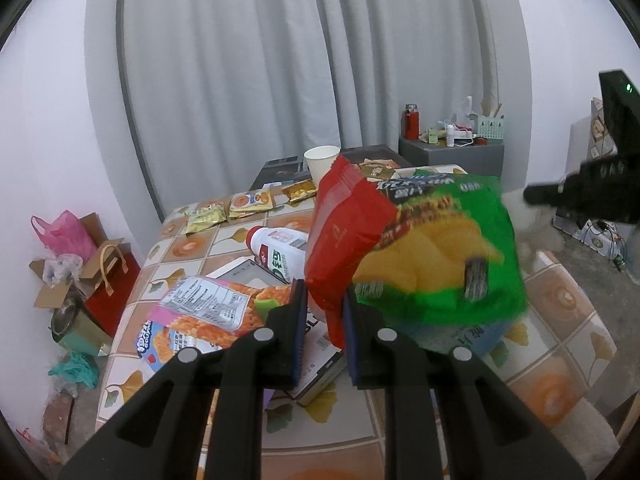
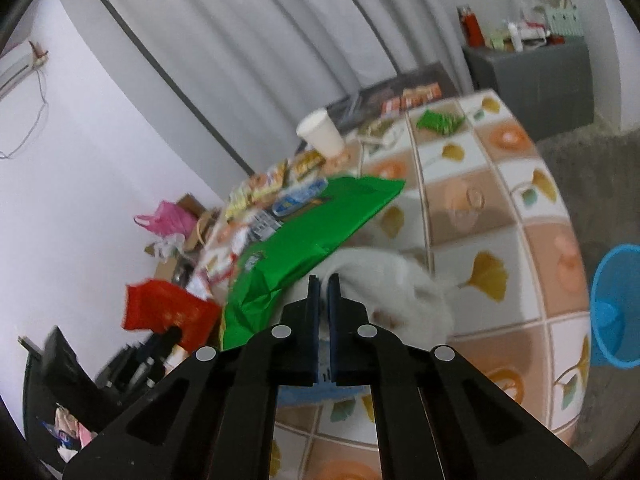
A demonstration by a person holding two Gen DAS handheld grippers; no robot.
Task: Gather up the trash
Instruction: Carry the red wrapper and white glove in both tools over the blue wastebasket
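My left gripper (image 1: 324, 296) is shut on a red snack packet (image 1: 344, 232) that stands up between its pads. A green chip bag (image 1: 444, 252) leans against the packet on the right, blurred; its lower edge reaches the right pad, and it seems pinched too. In the right wrist view the same green bag (image 2: 312, 232) lies just left of my right gripper (image 2: 324, 280), whose pads are almost together. A white crumpled piece (image 2: 384, 284), blurred, spreads from those fingertips over the table. The left gripper (image 2: 170, 336) and red packet (image 2: 160, 312) show at lower left.
The table (image 1: 560, 320) has a tile-pattern cloth and carries a white bottle (image 1: 276, 248), a paper cup (image 1: 322, 164), an orange snack bag (image 1: 208, 308) and several small packets at the back. A blue bin (image 2: 612, 304) stands on the floor to the right. A grey cabinet (image 1: 452, 156) is behind.
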